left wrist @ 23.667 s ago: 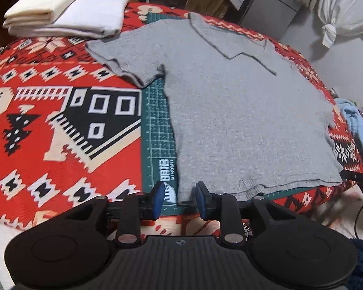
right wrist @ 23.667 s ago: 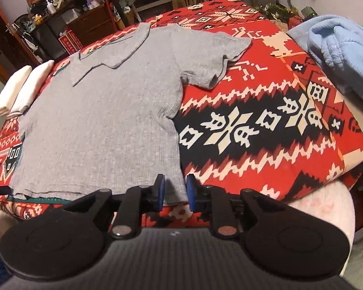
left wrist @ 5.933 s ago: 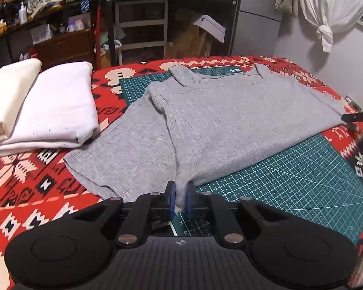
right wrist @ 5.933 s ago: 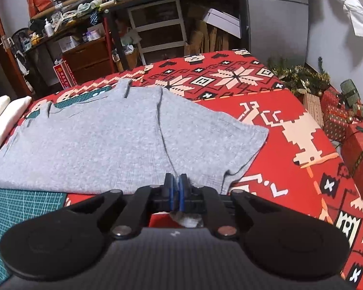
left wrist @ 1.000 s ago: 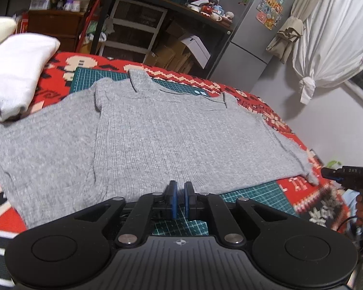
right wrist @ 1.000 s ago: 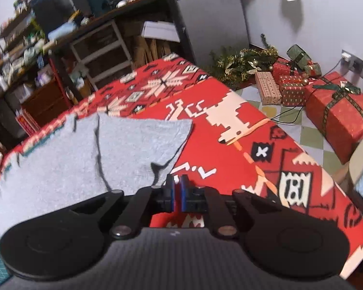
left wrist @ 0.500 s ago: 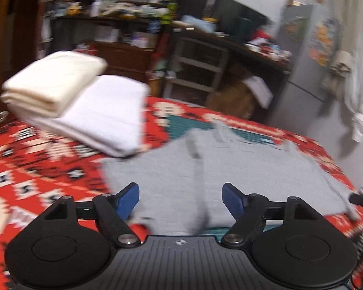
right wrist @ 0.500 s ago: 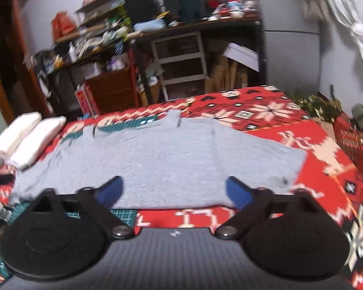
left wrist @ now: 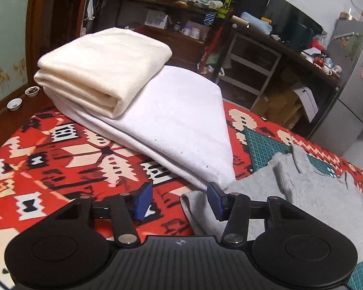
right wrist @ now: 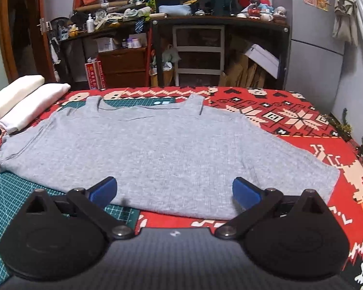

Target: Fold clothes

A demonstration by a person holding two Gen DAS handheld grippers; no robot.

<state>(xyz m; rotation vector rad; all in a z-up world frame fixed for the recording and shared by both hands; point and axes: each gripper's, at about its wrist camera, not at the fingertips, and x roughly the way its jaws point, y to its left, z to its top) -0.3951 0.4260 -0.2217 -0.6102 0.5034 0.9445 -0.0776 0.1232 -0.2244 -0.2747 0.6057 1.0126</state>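
Grey polo shirt [right wrist: 157, 149] lies folded once across its width, hem doubled up toward the collar, both short sleeves spread out sideways, partly on the green cutting mat [right wrist: 2, 193] over the red patterned blanket [right wrist: 290, 116]. Side folds and a final fold look left to do. Right gripper [right wrist: 174, 191] hangs over the near fold, blue pads wide apart and empty. Left gripper [left wrist: 179, 204] is parted too, beside the left sleeve, near the stacked folded towels [left wrist: 181, 120]
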